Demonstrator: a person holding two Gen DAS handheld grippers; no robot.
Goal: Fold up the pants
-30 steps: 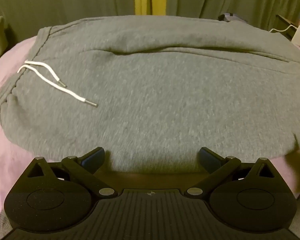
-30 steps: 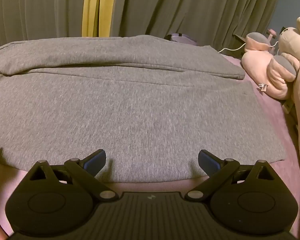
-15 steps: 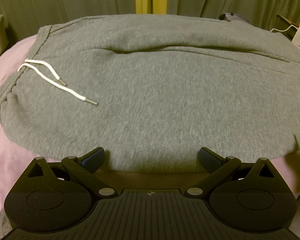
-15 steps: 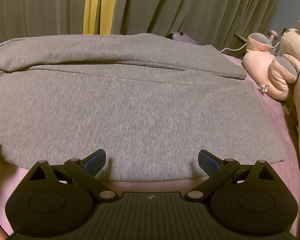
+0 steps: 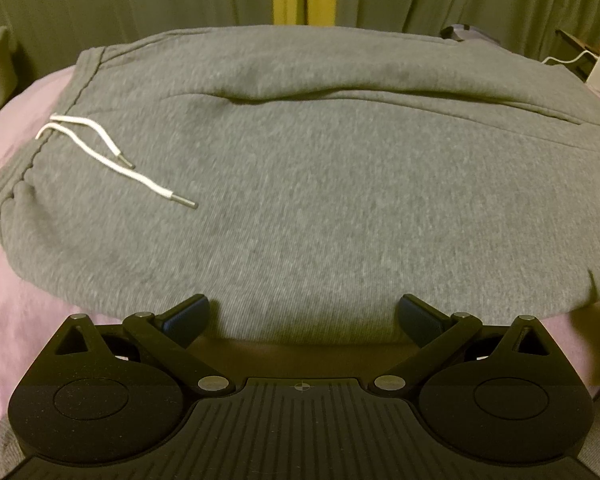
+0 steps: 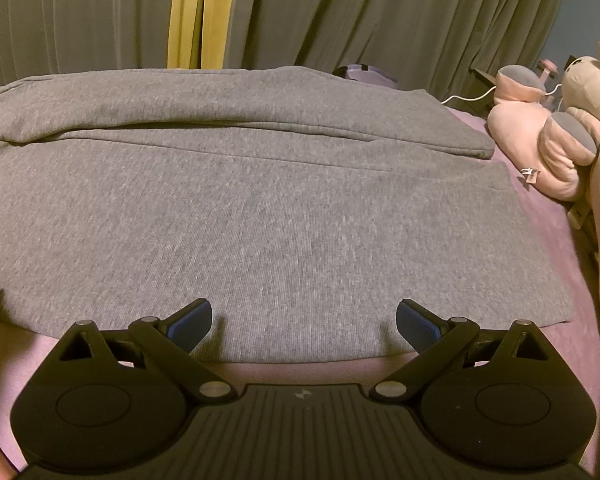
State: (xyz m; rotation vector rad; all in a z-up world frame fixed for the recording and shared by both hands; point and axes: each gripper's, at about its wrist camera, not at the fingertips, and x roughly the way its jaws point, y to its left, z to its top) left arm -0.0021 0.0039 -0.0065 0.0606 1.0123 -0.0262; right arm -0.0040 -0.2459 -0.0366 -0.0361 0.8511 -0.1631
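Pants (image 5: 320, 184), grey, flat on pink bed (image 5: 4, 280); drawstring (image 5: 112, 156) at 10 o'clock. Left gripper (image 5: 303, 314) and right gripper (image 6: 303, 322) both spread wide, empty, at near hem.

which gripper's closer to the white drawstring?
Left. The left gripper sits at the pants' near edge, drawstring ahead-left. The right gripper is farther along, drawstring out of view.

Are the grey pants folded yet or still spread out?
Spread flat. The grey pants lie lengthwise across the pink bed cover, both legs side by side, drawstring exposed; no fold across them shows.
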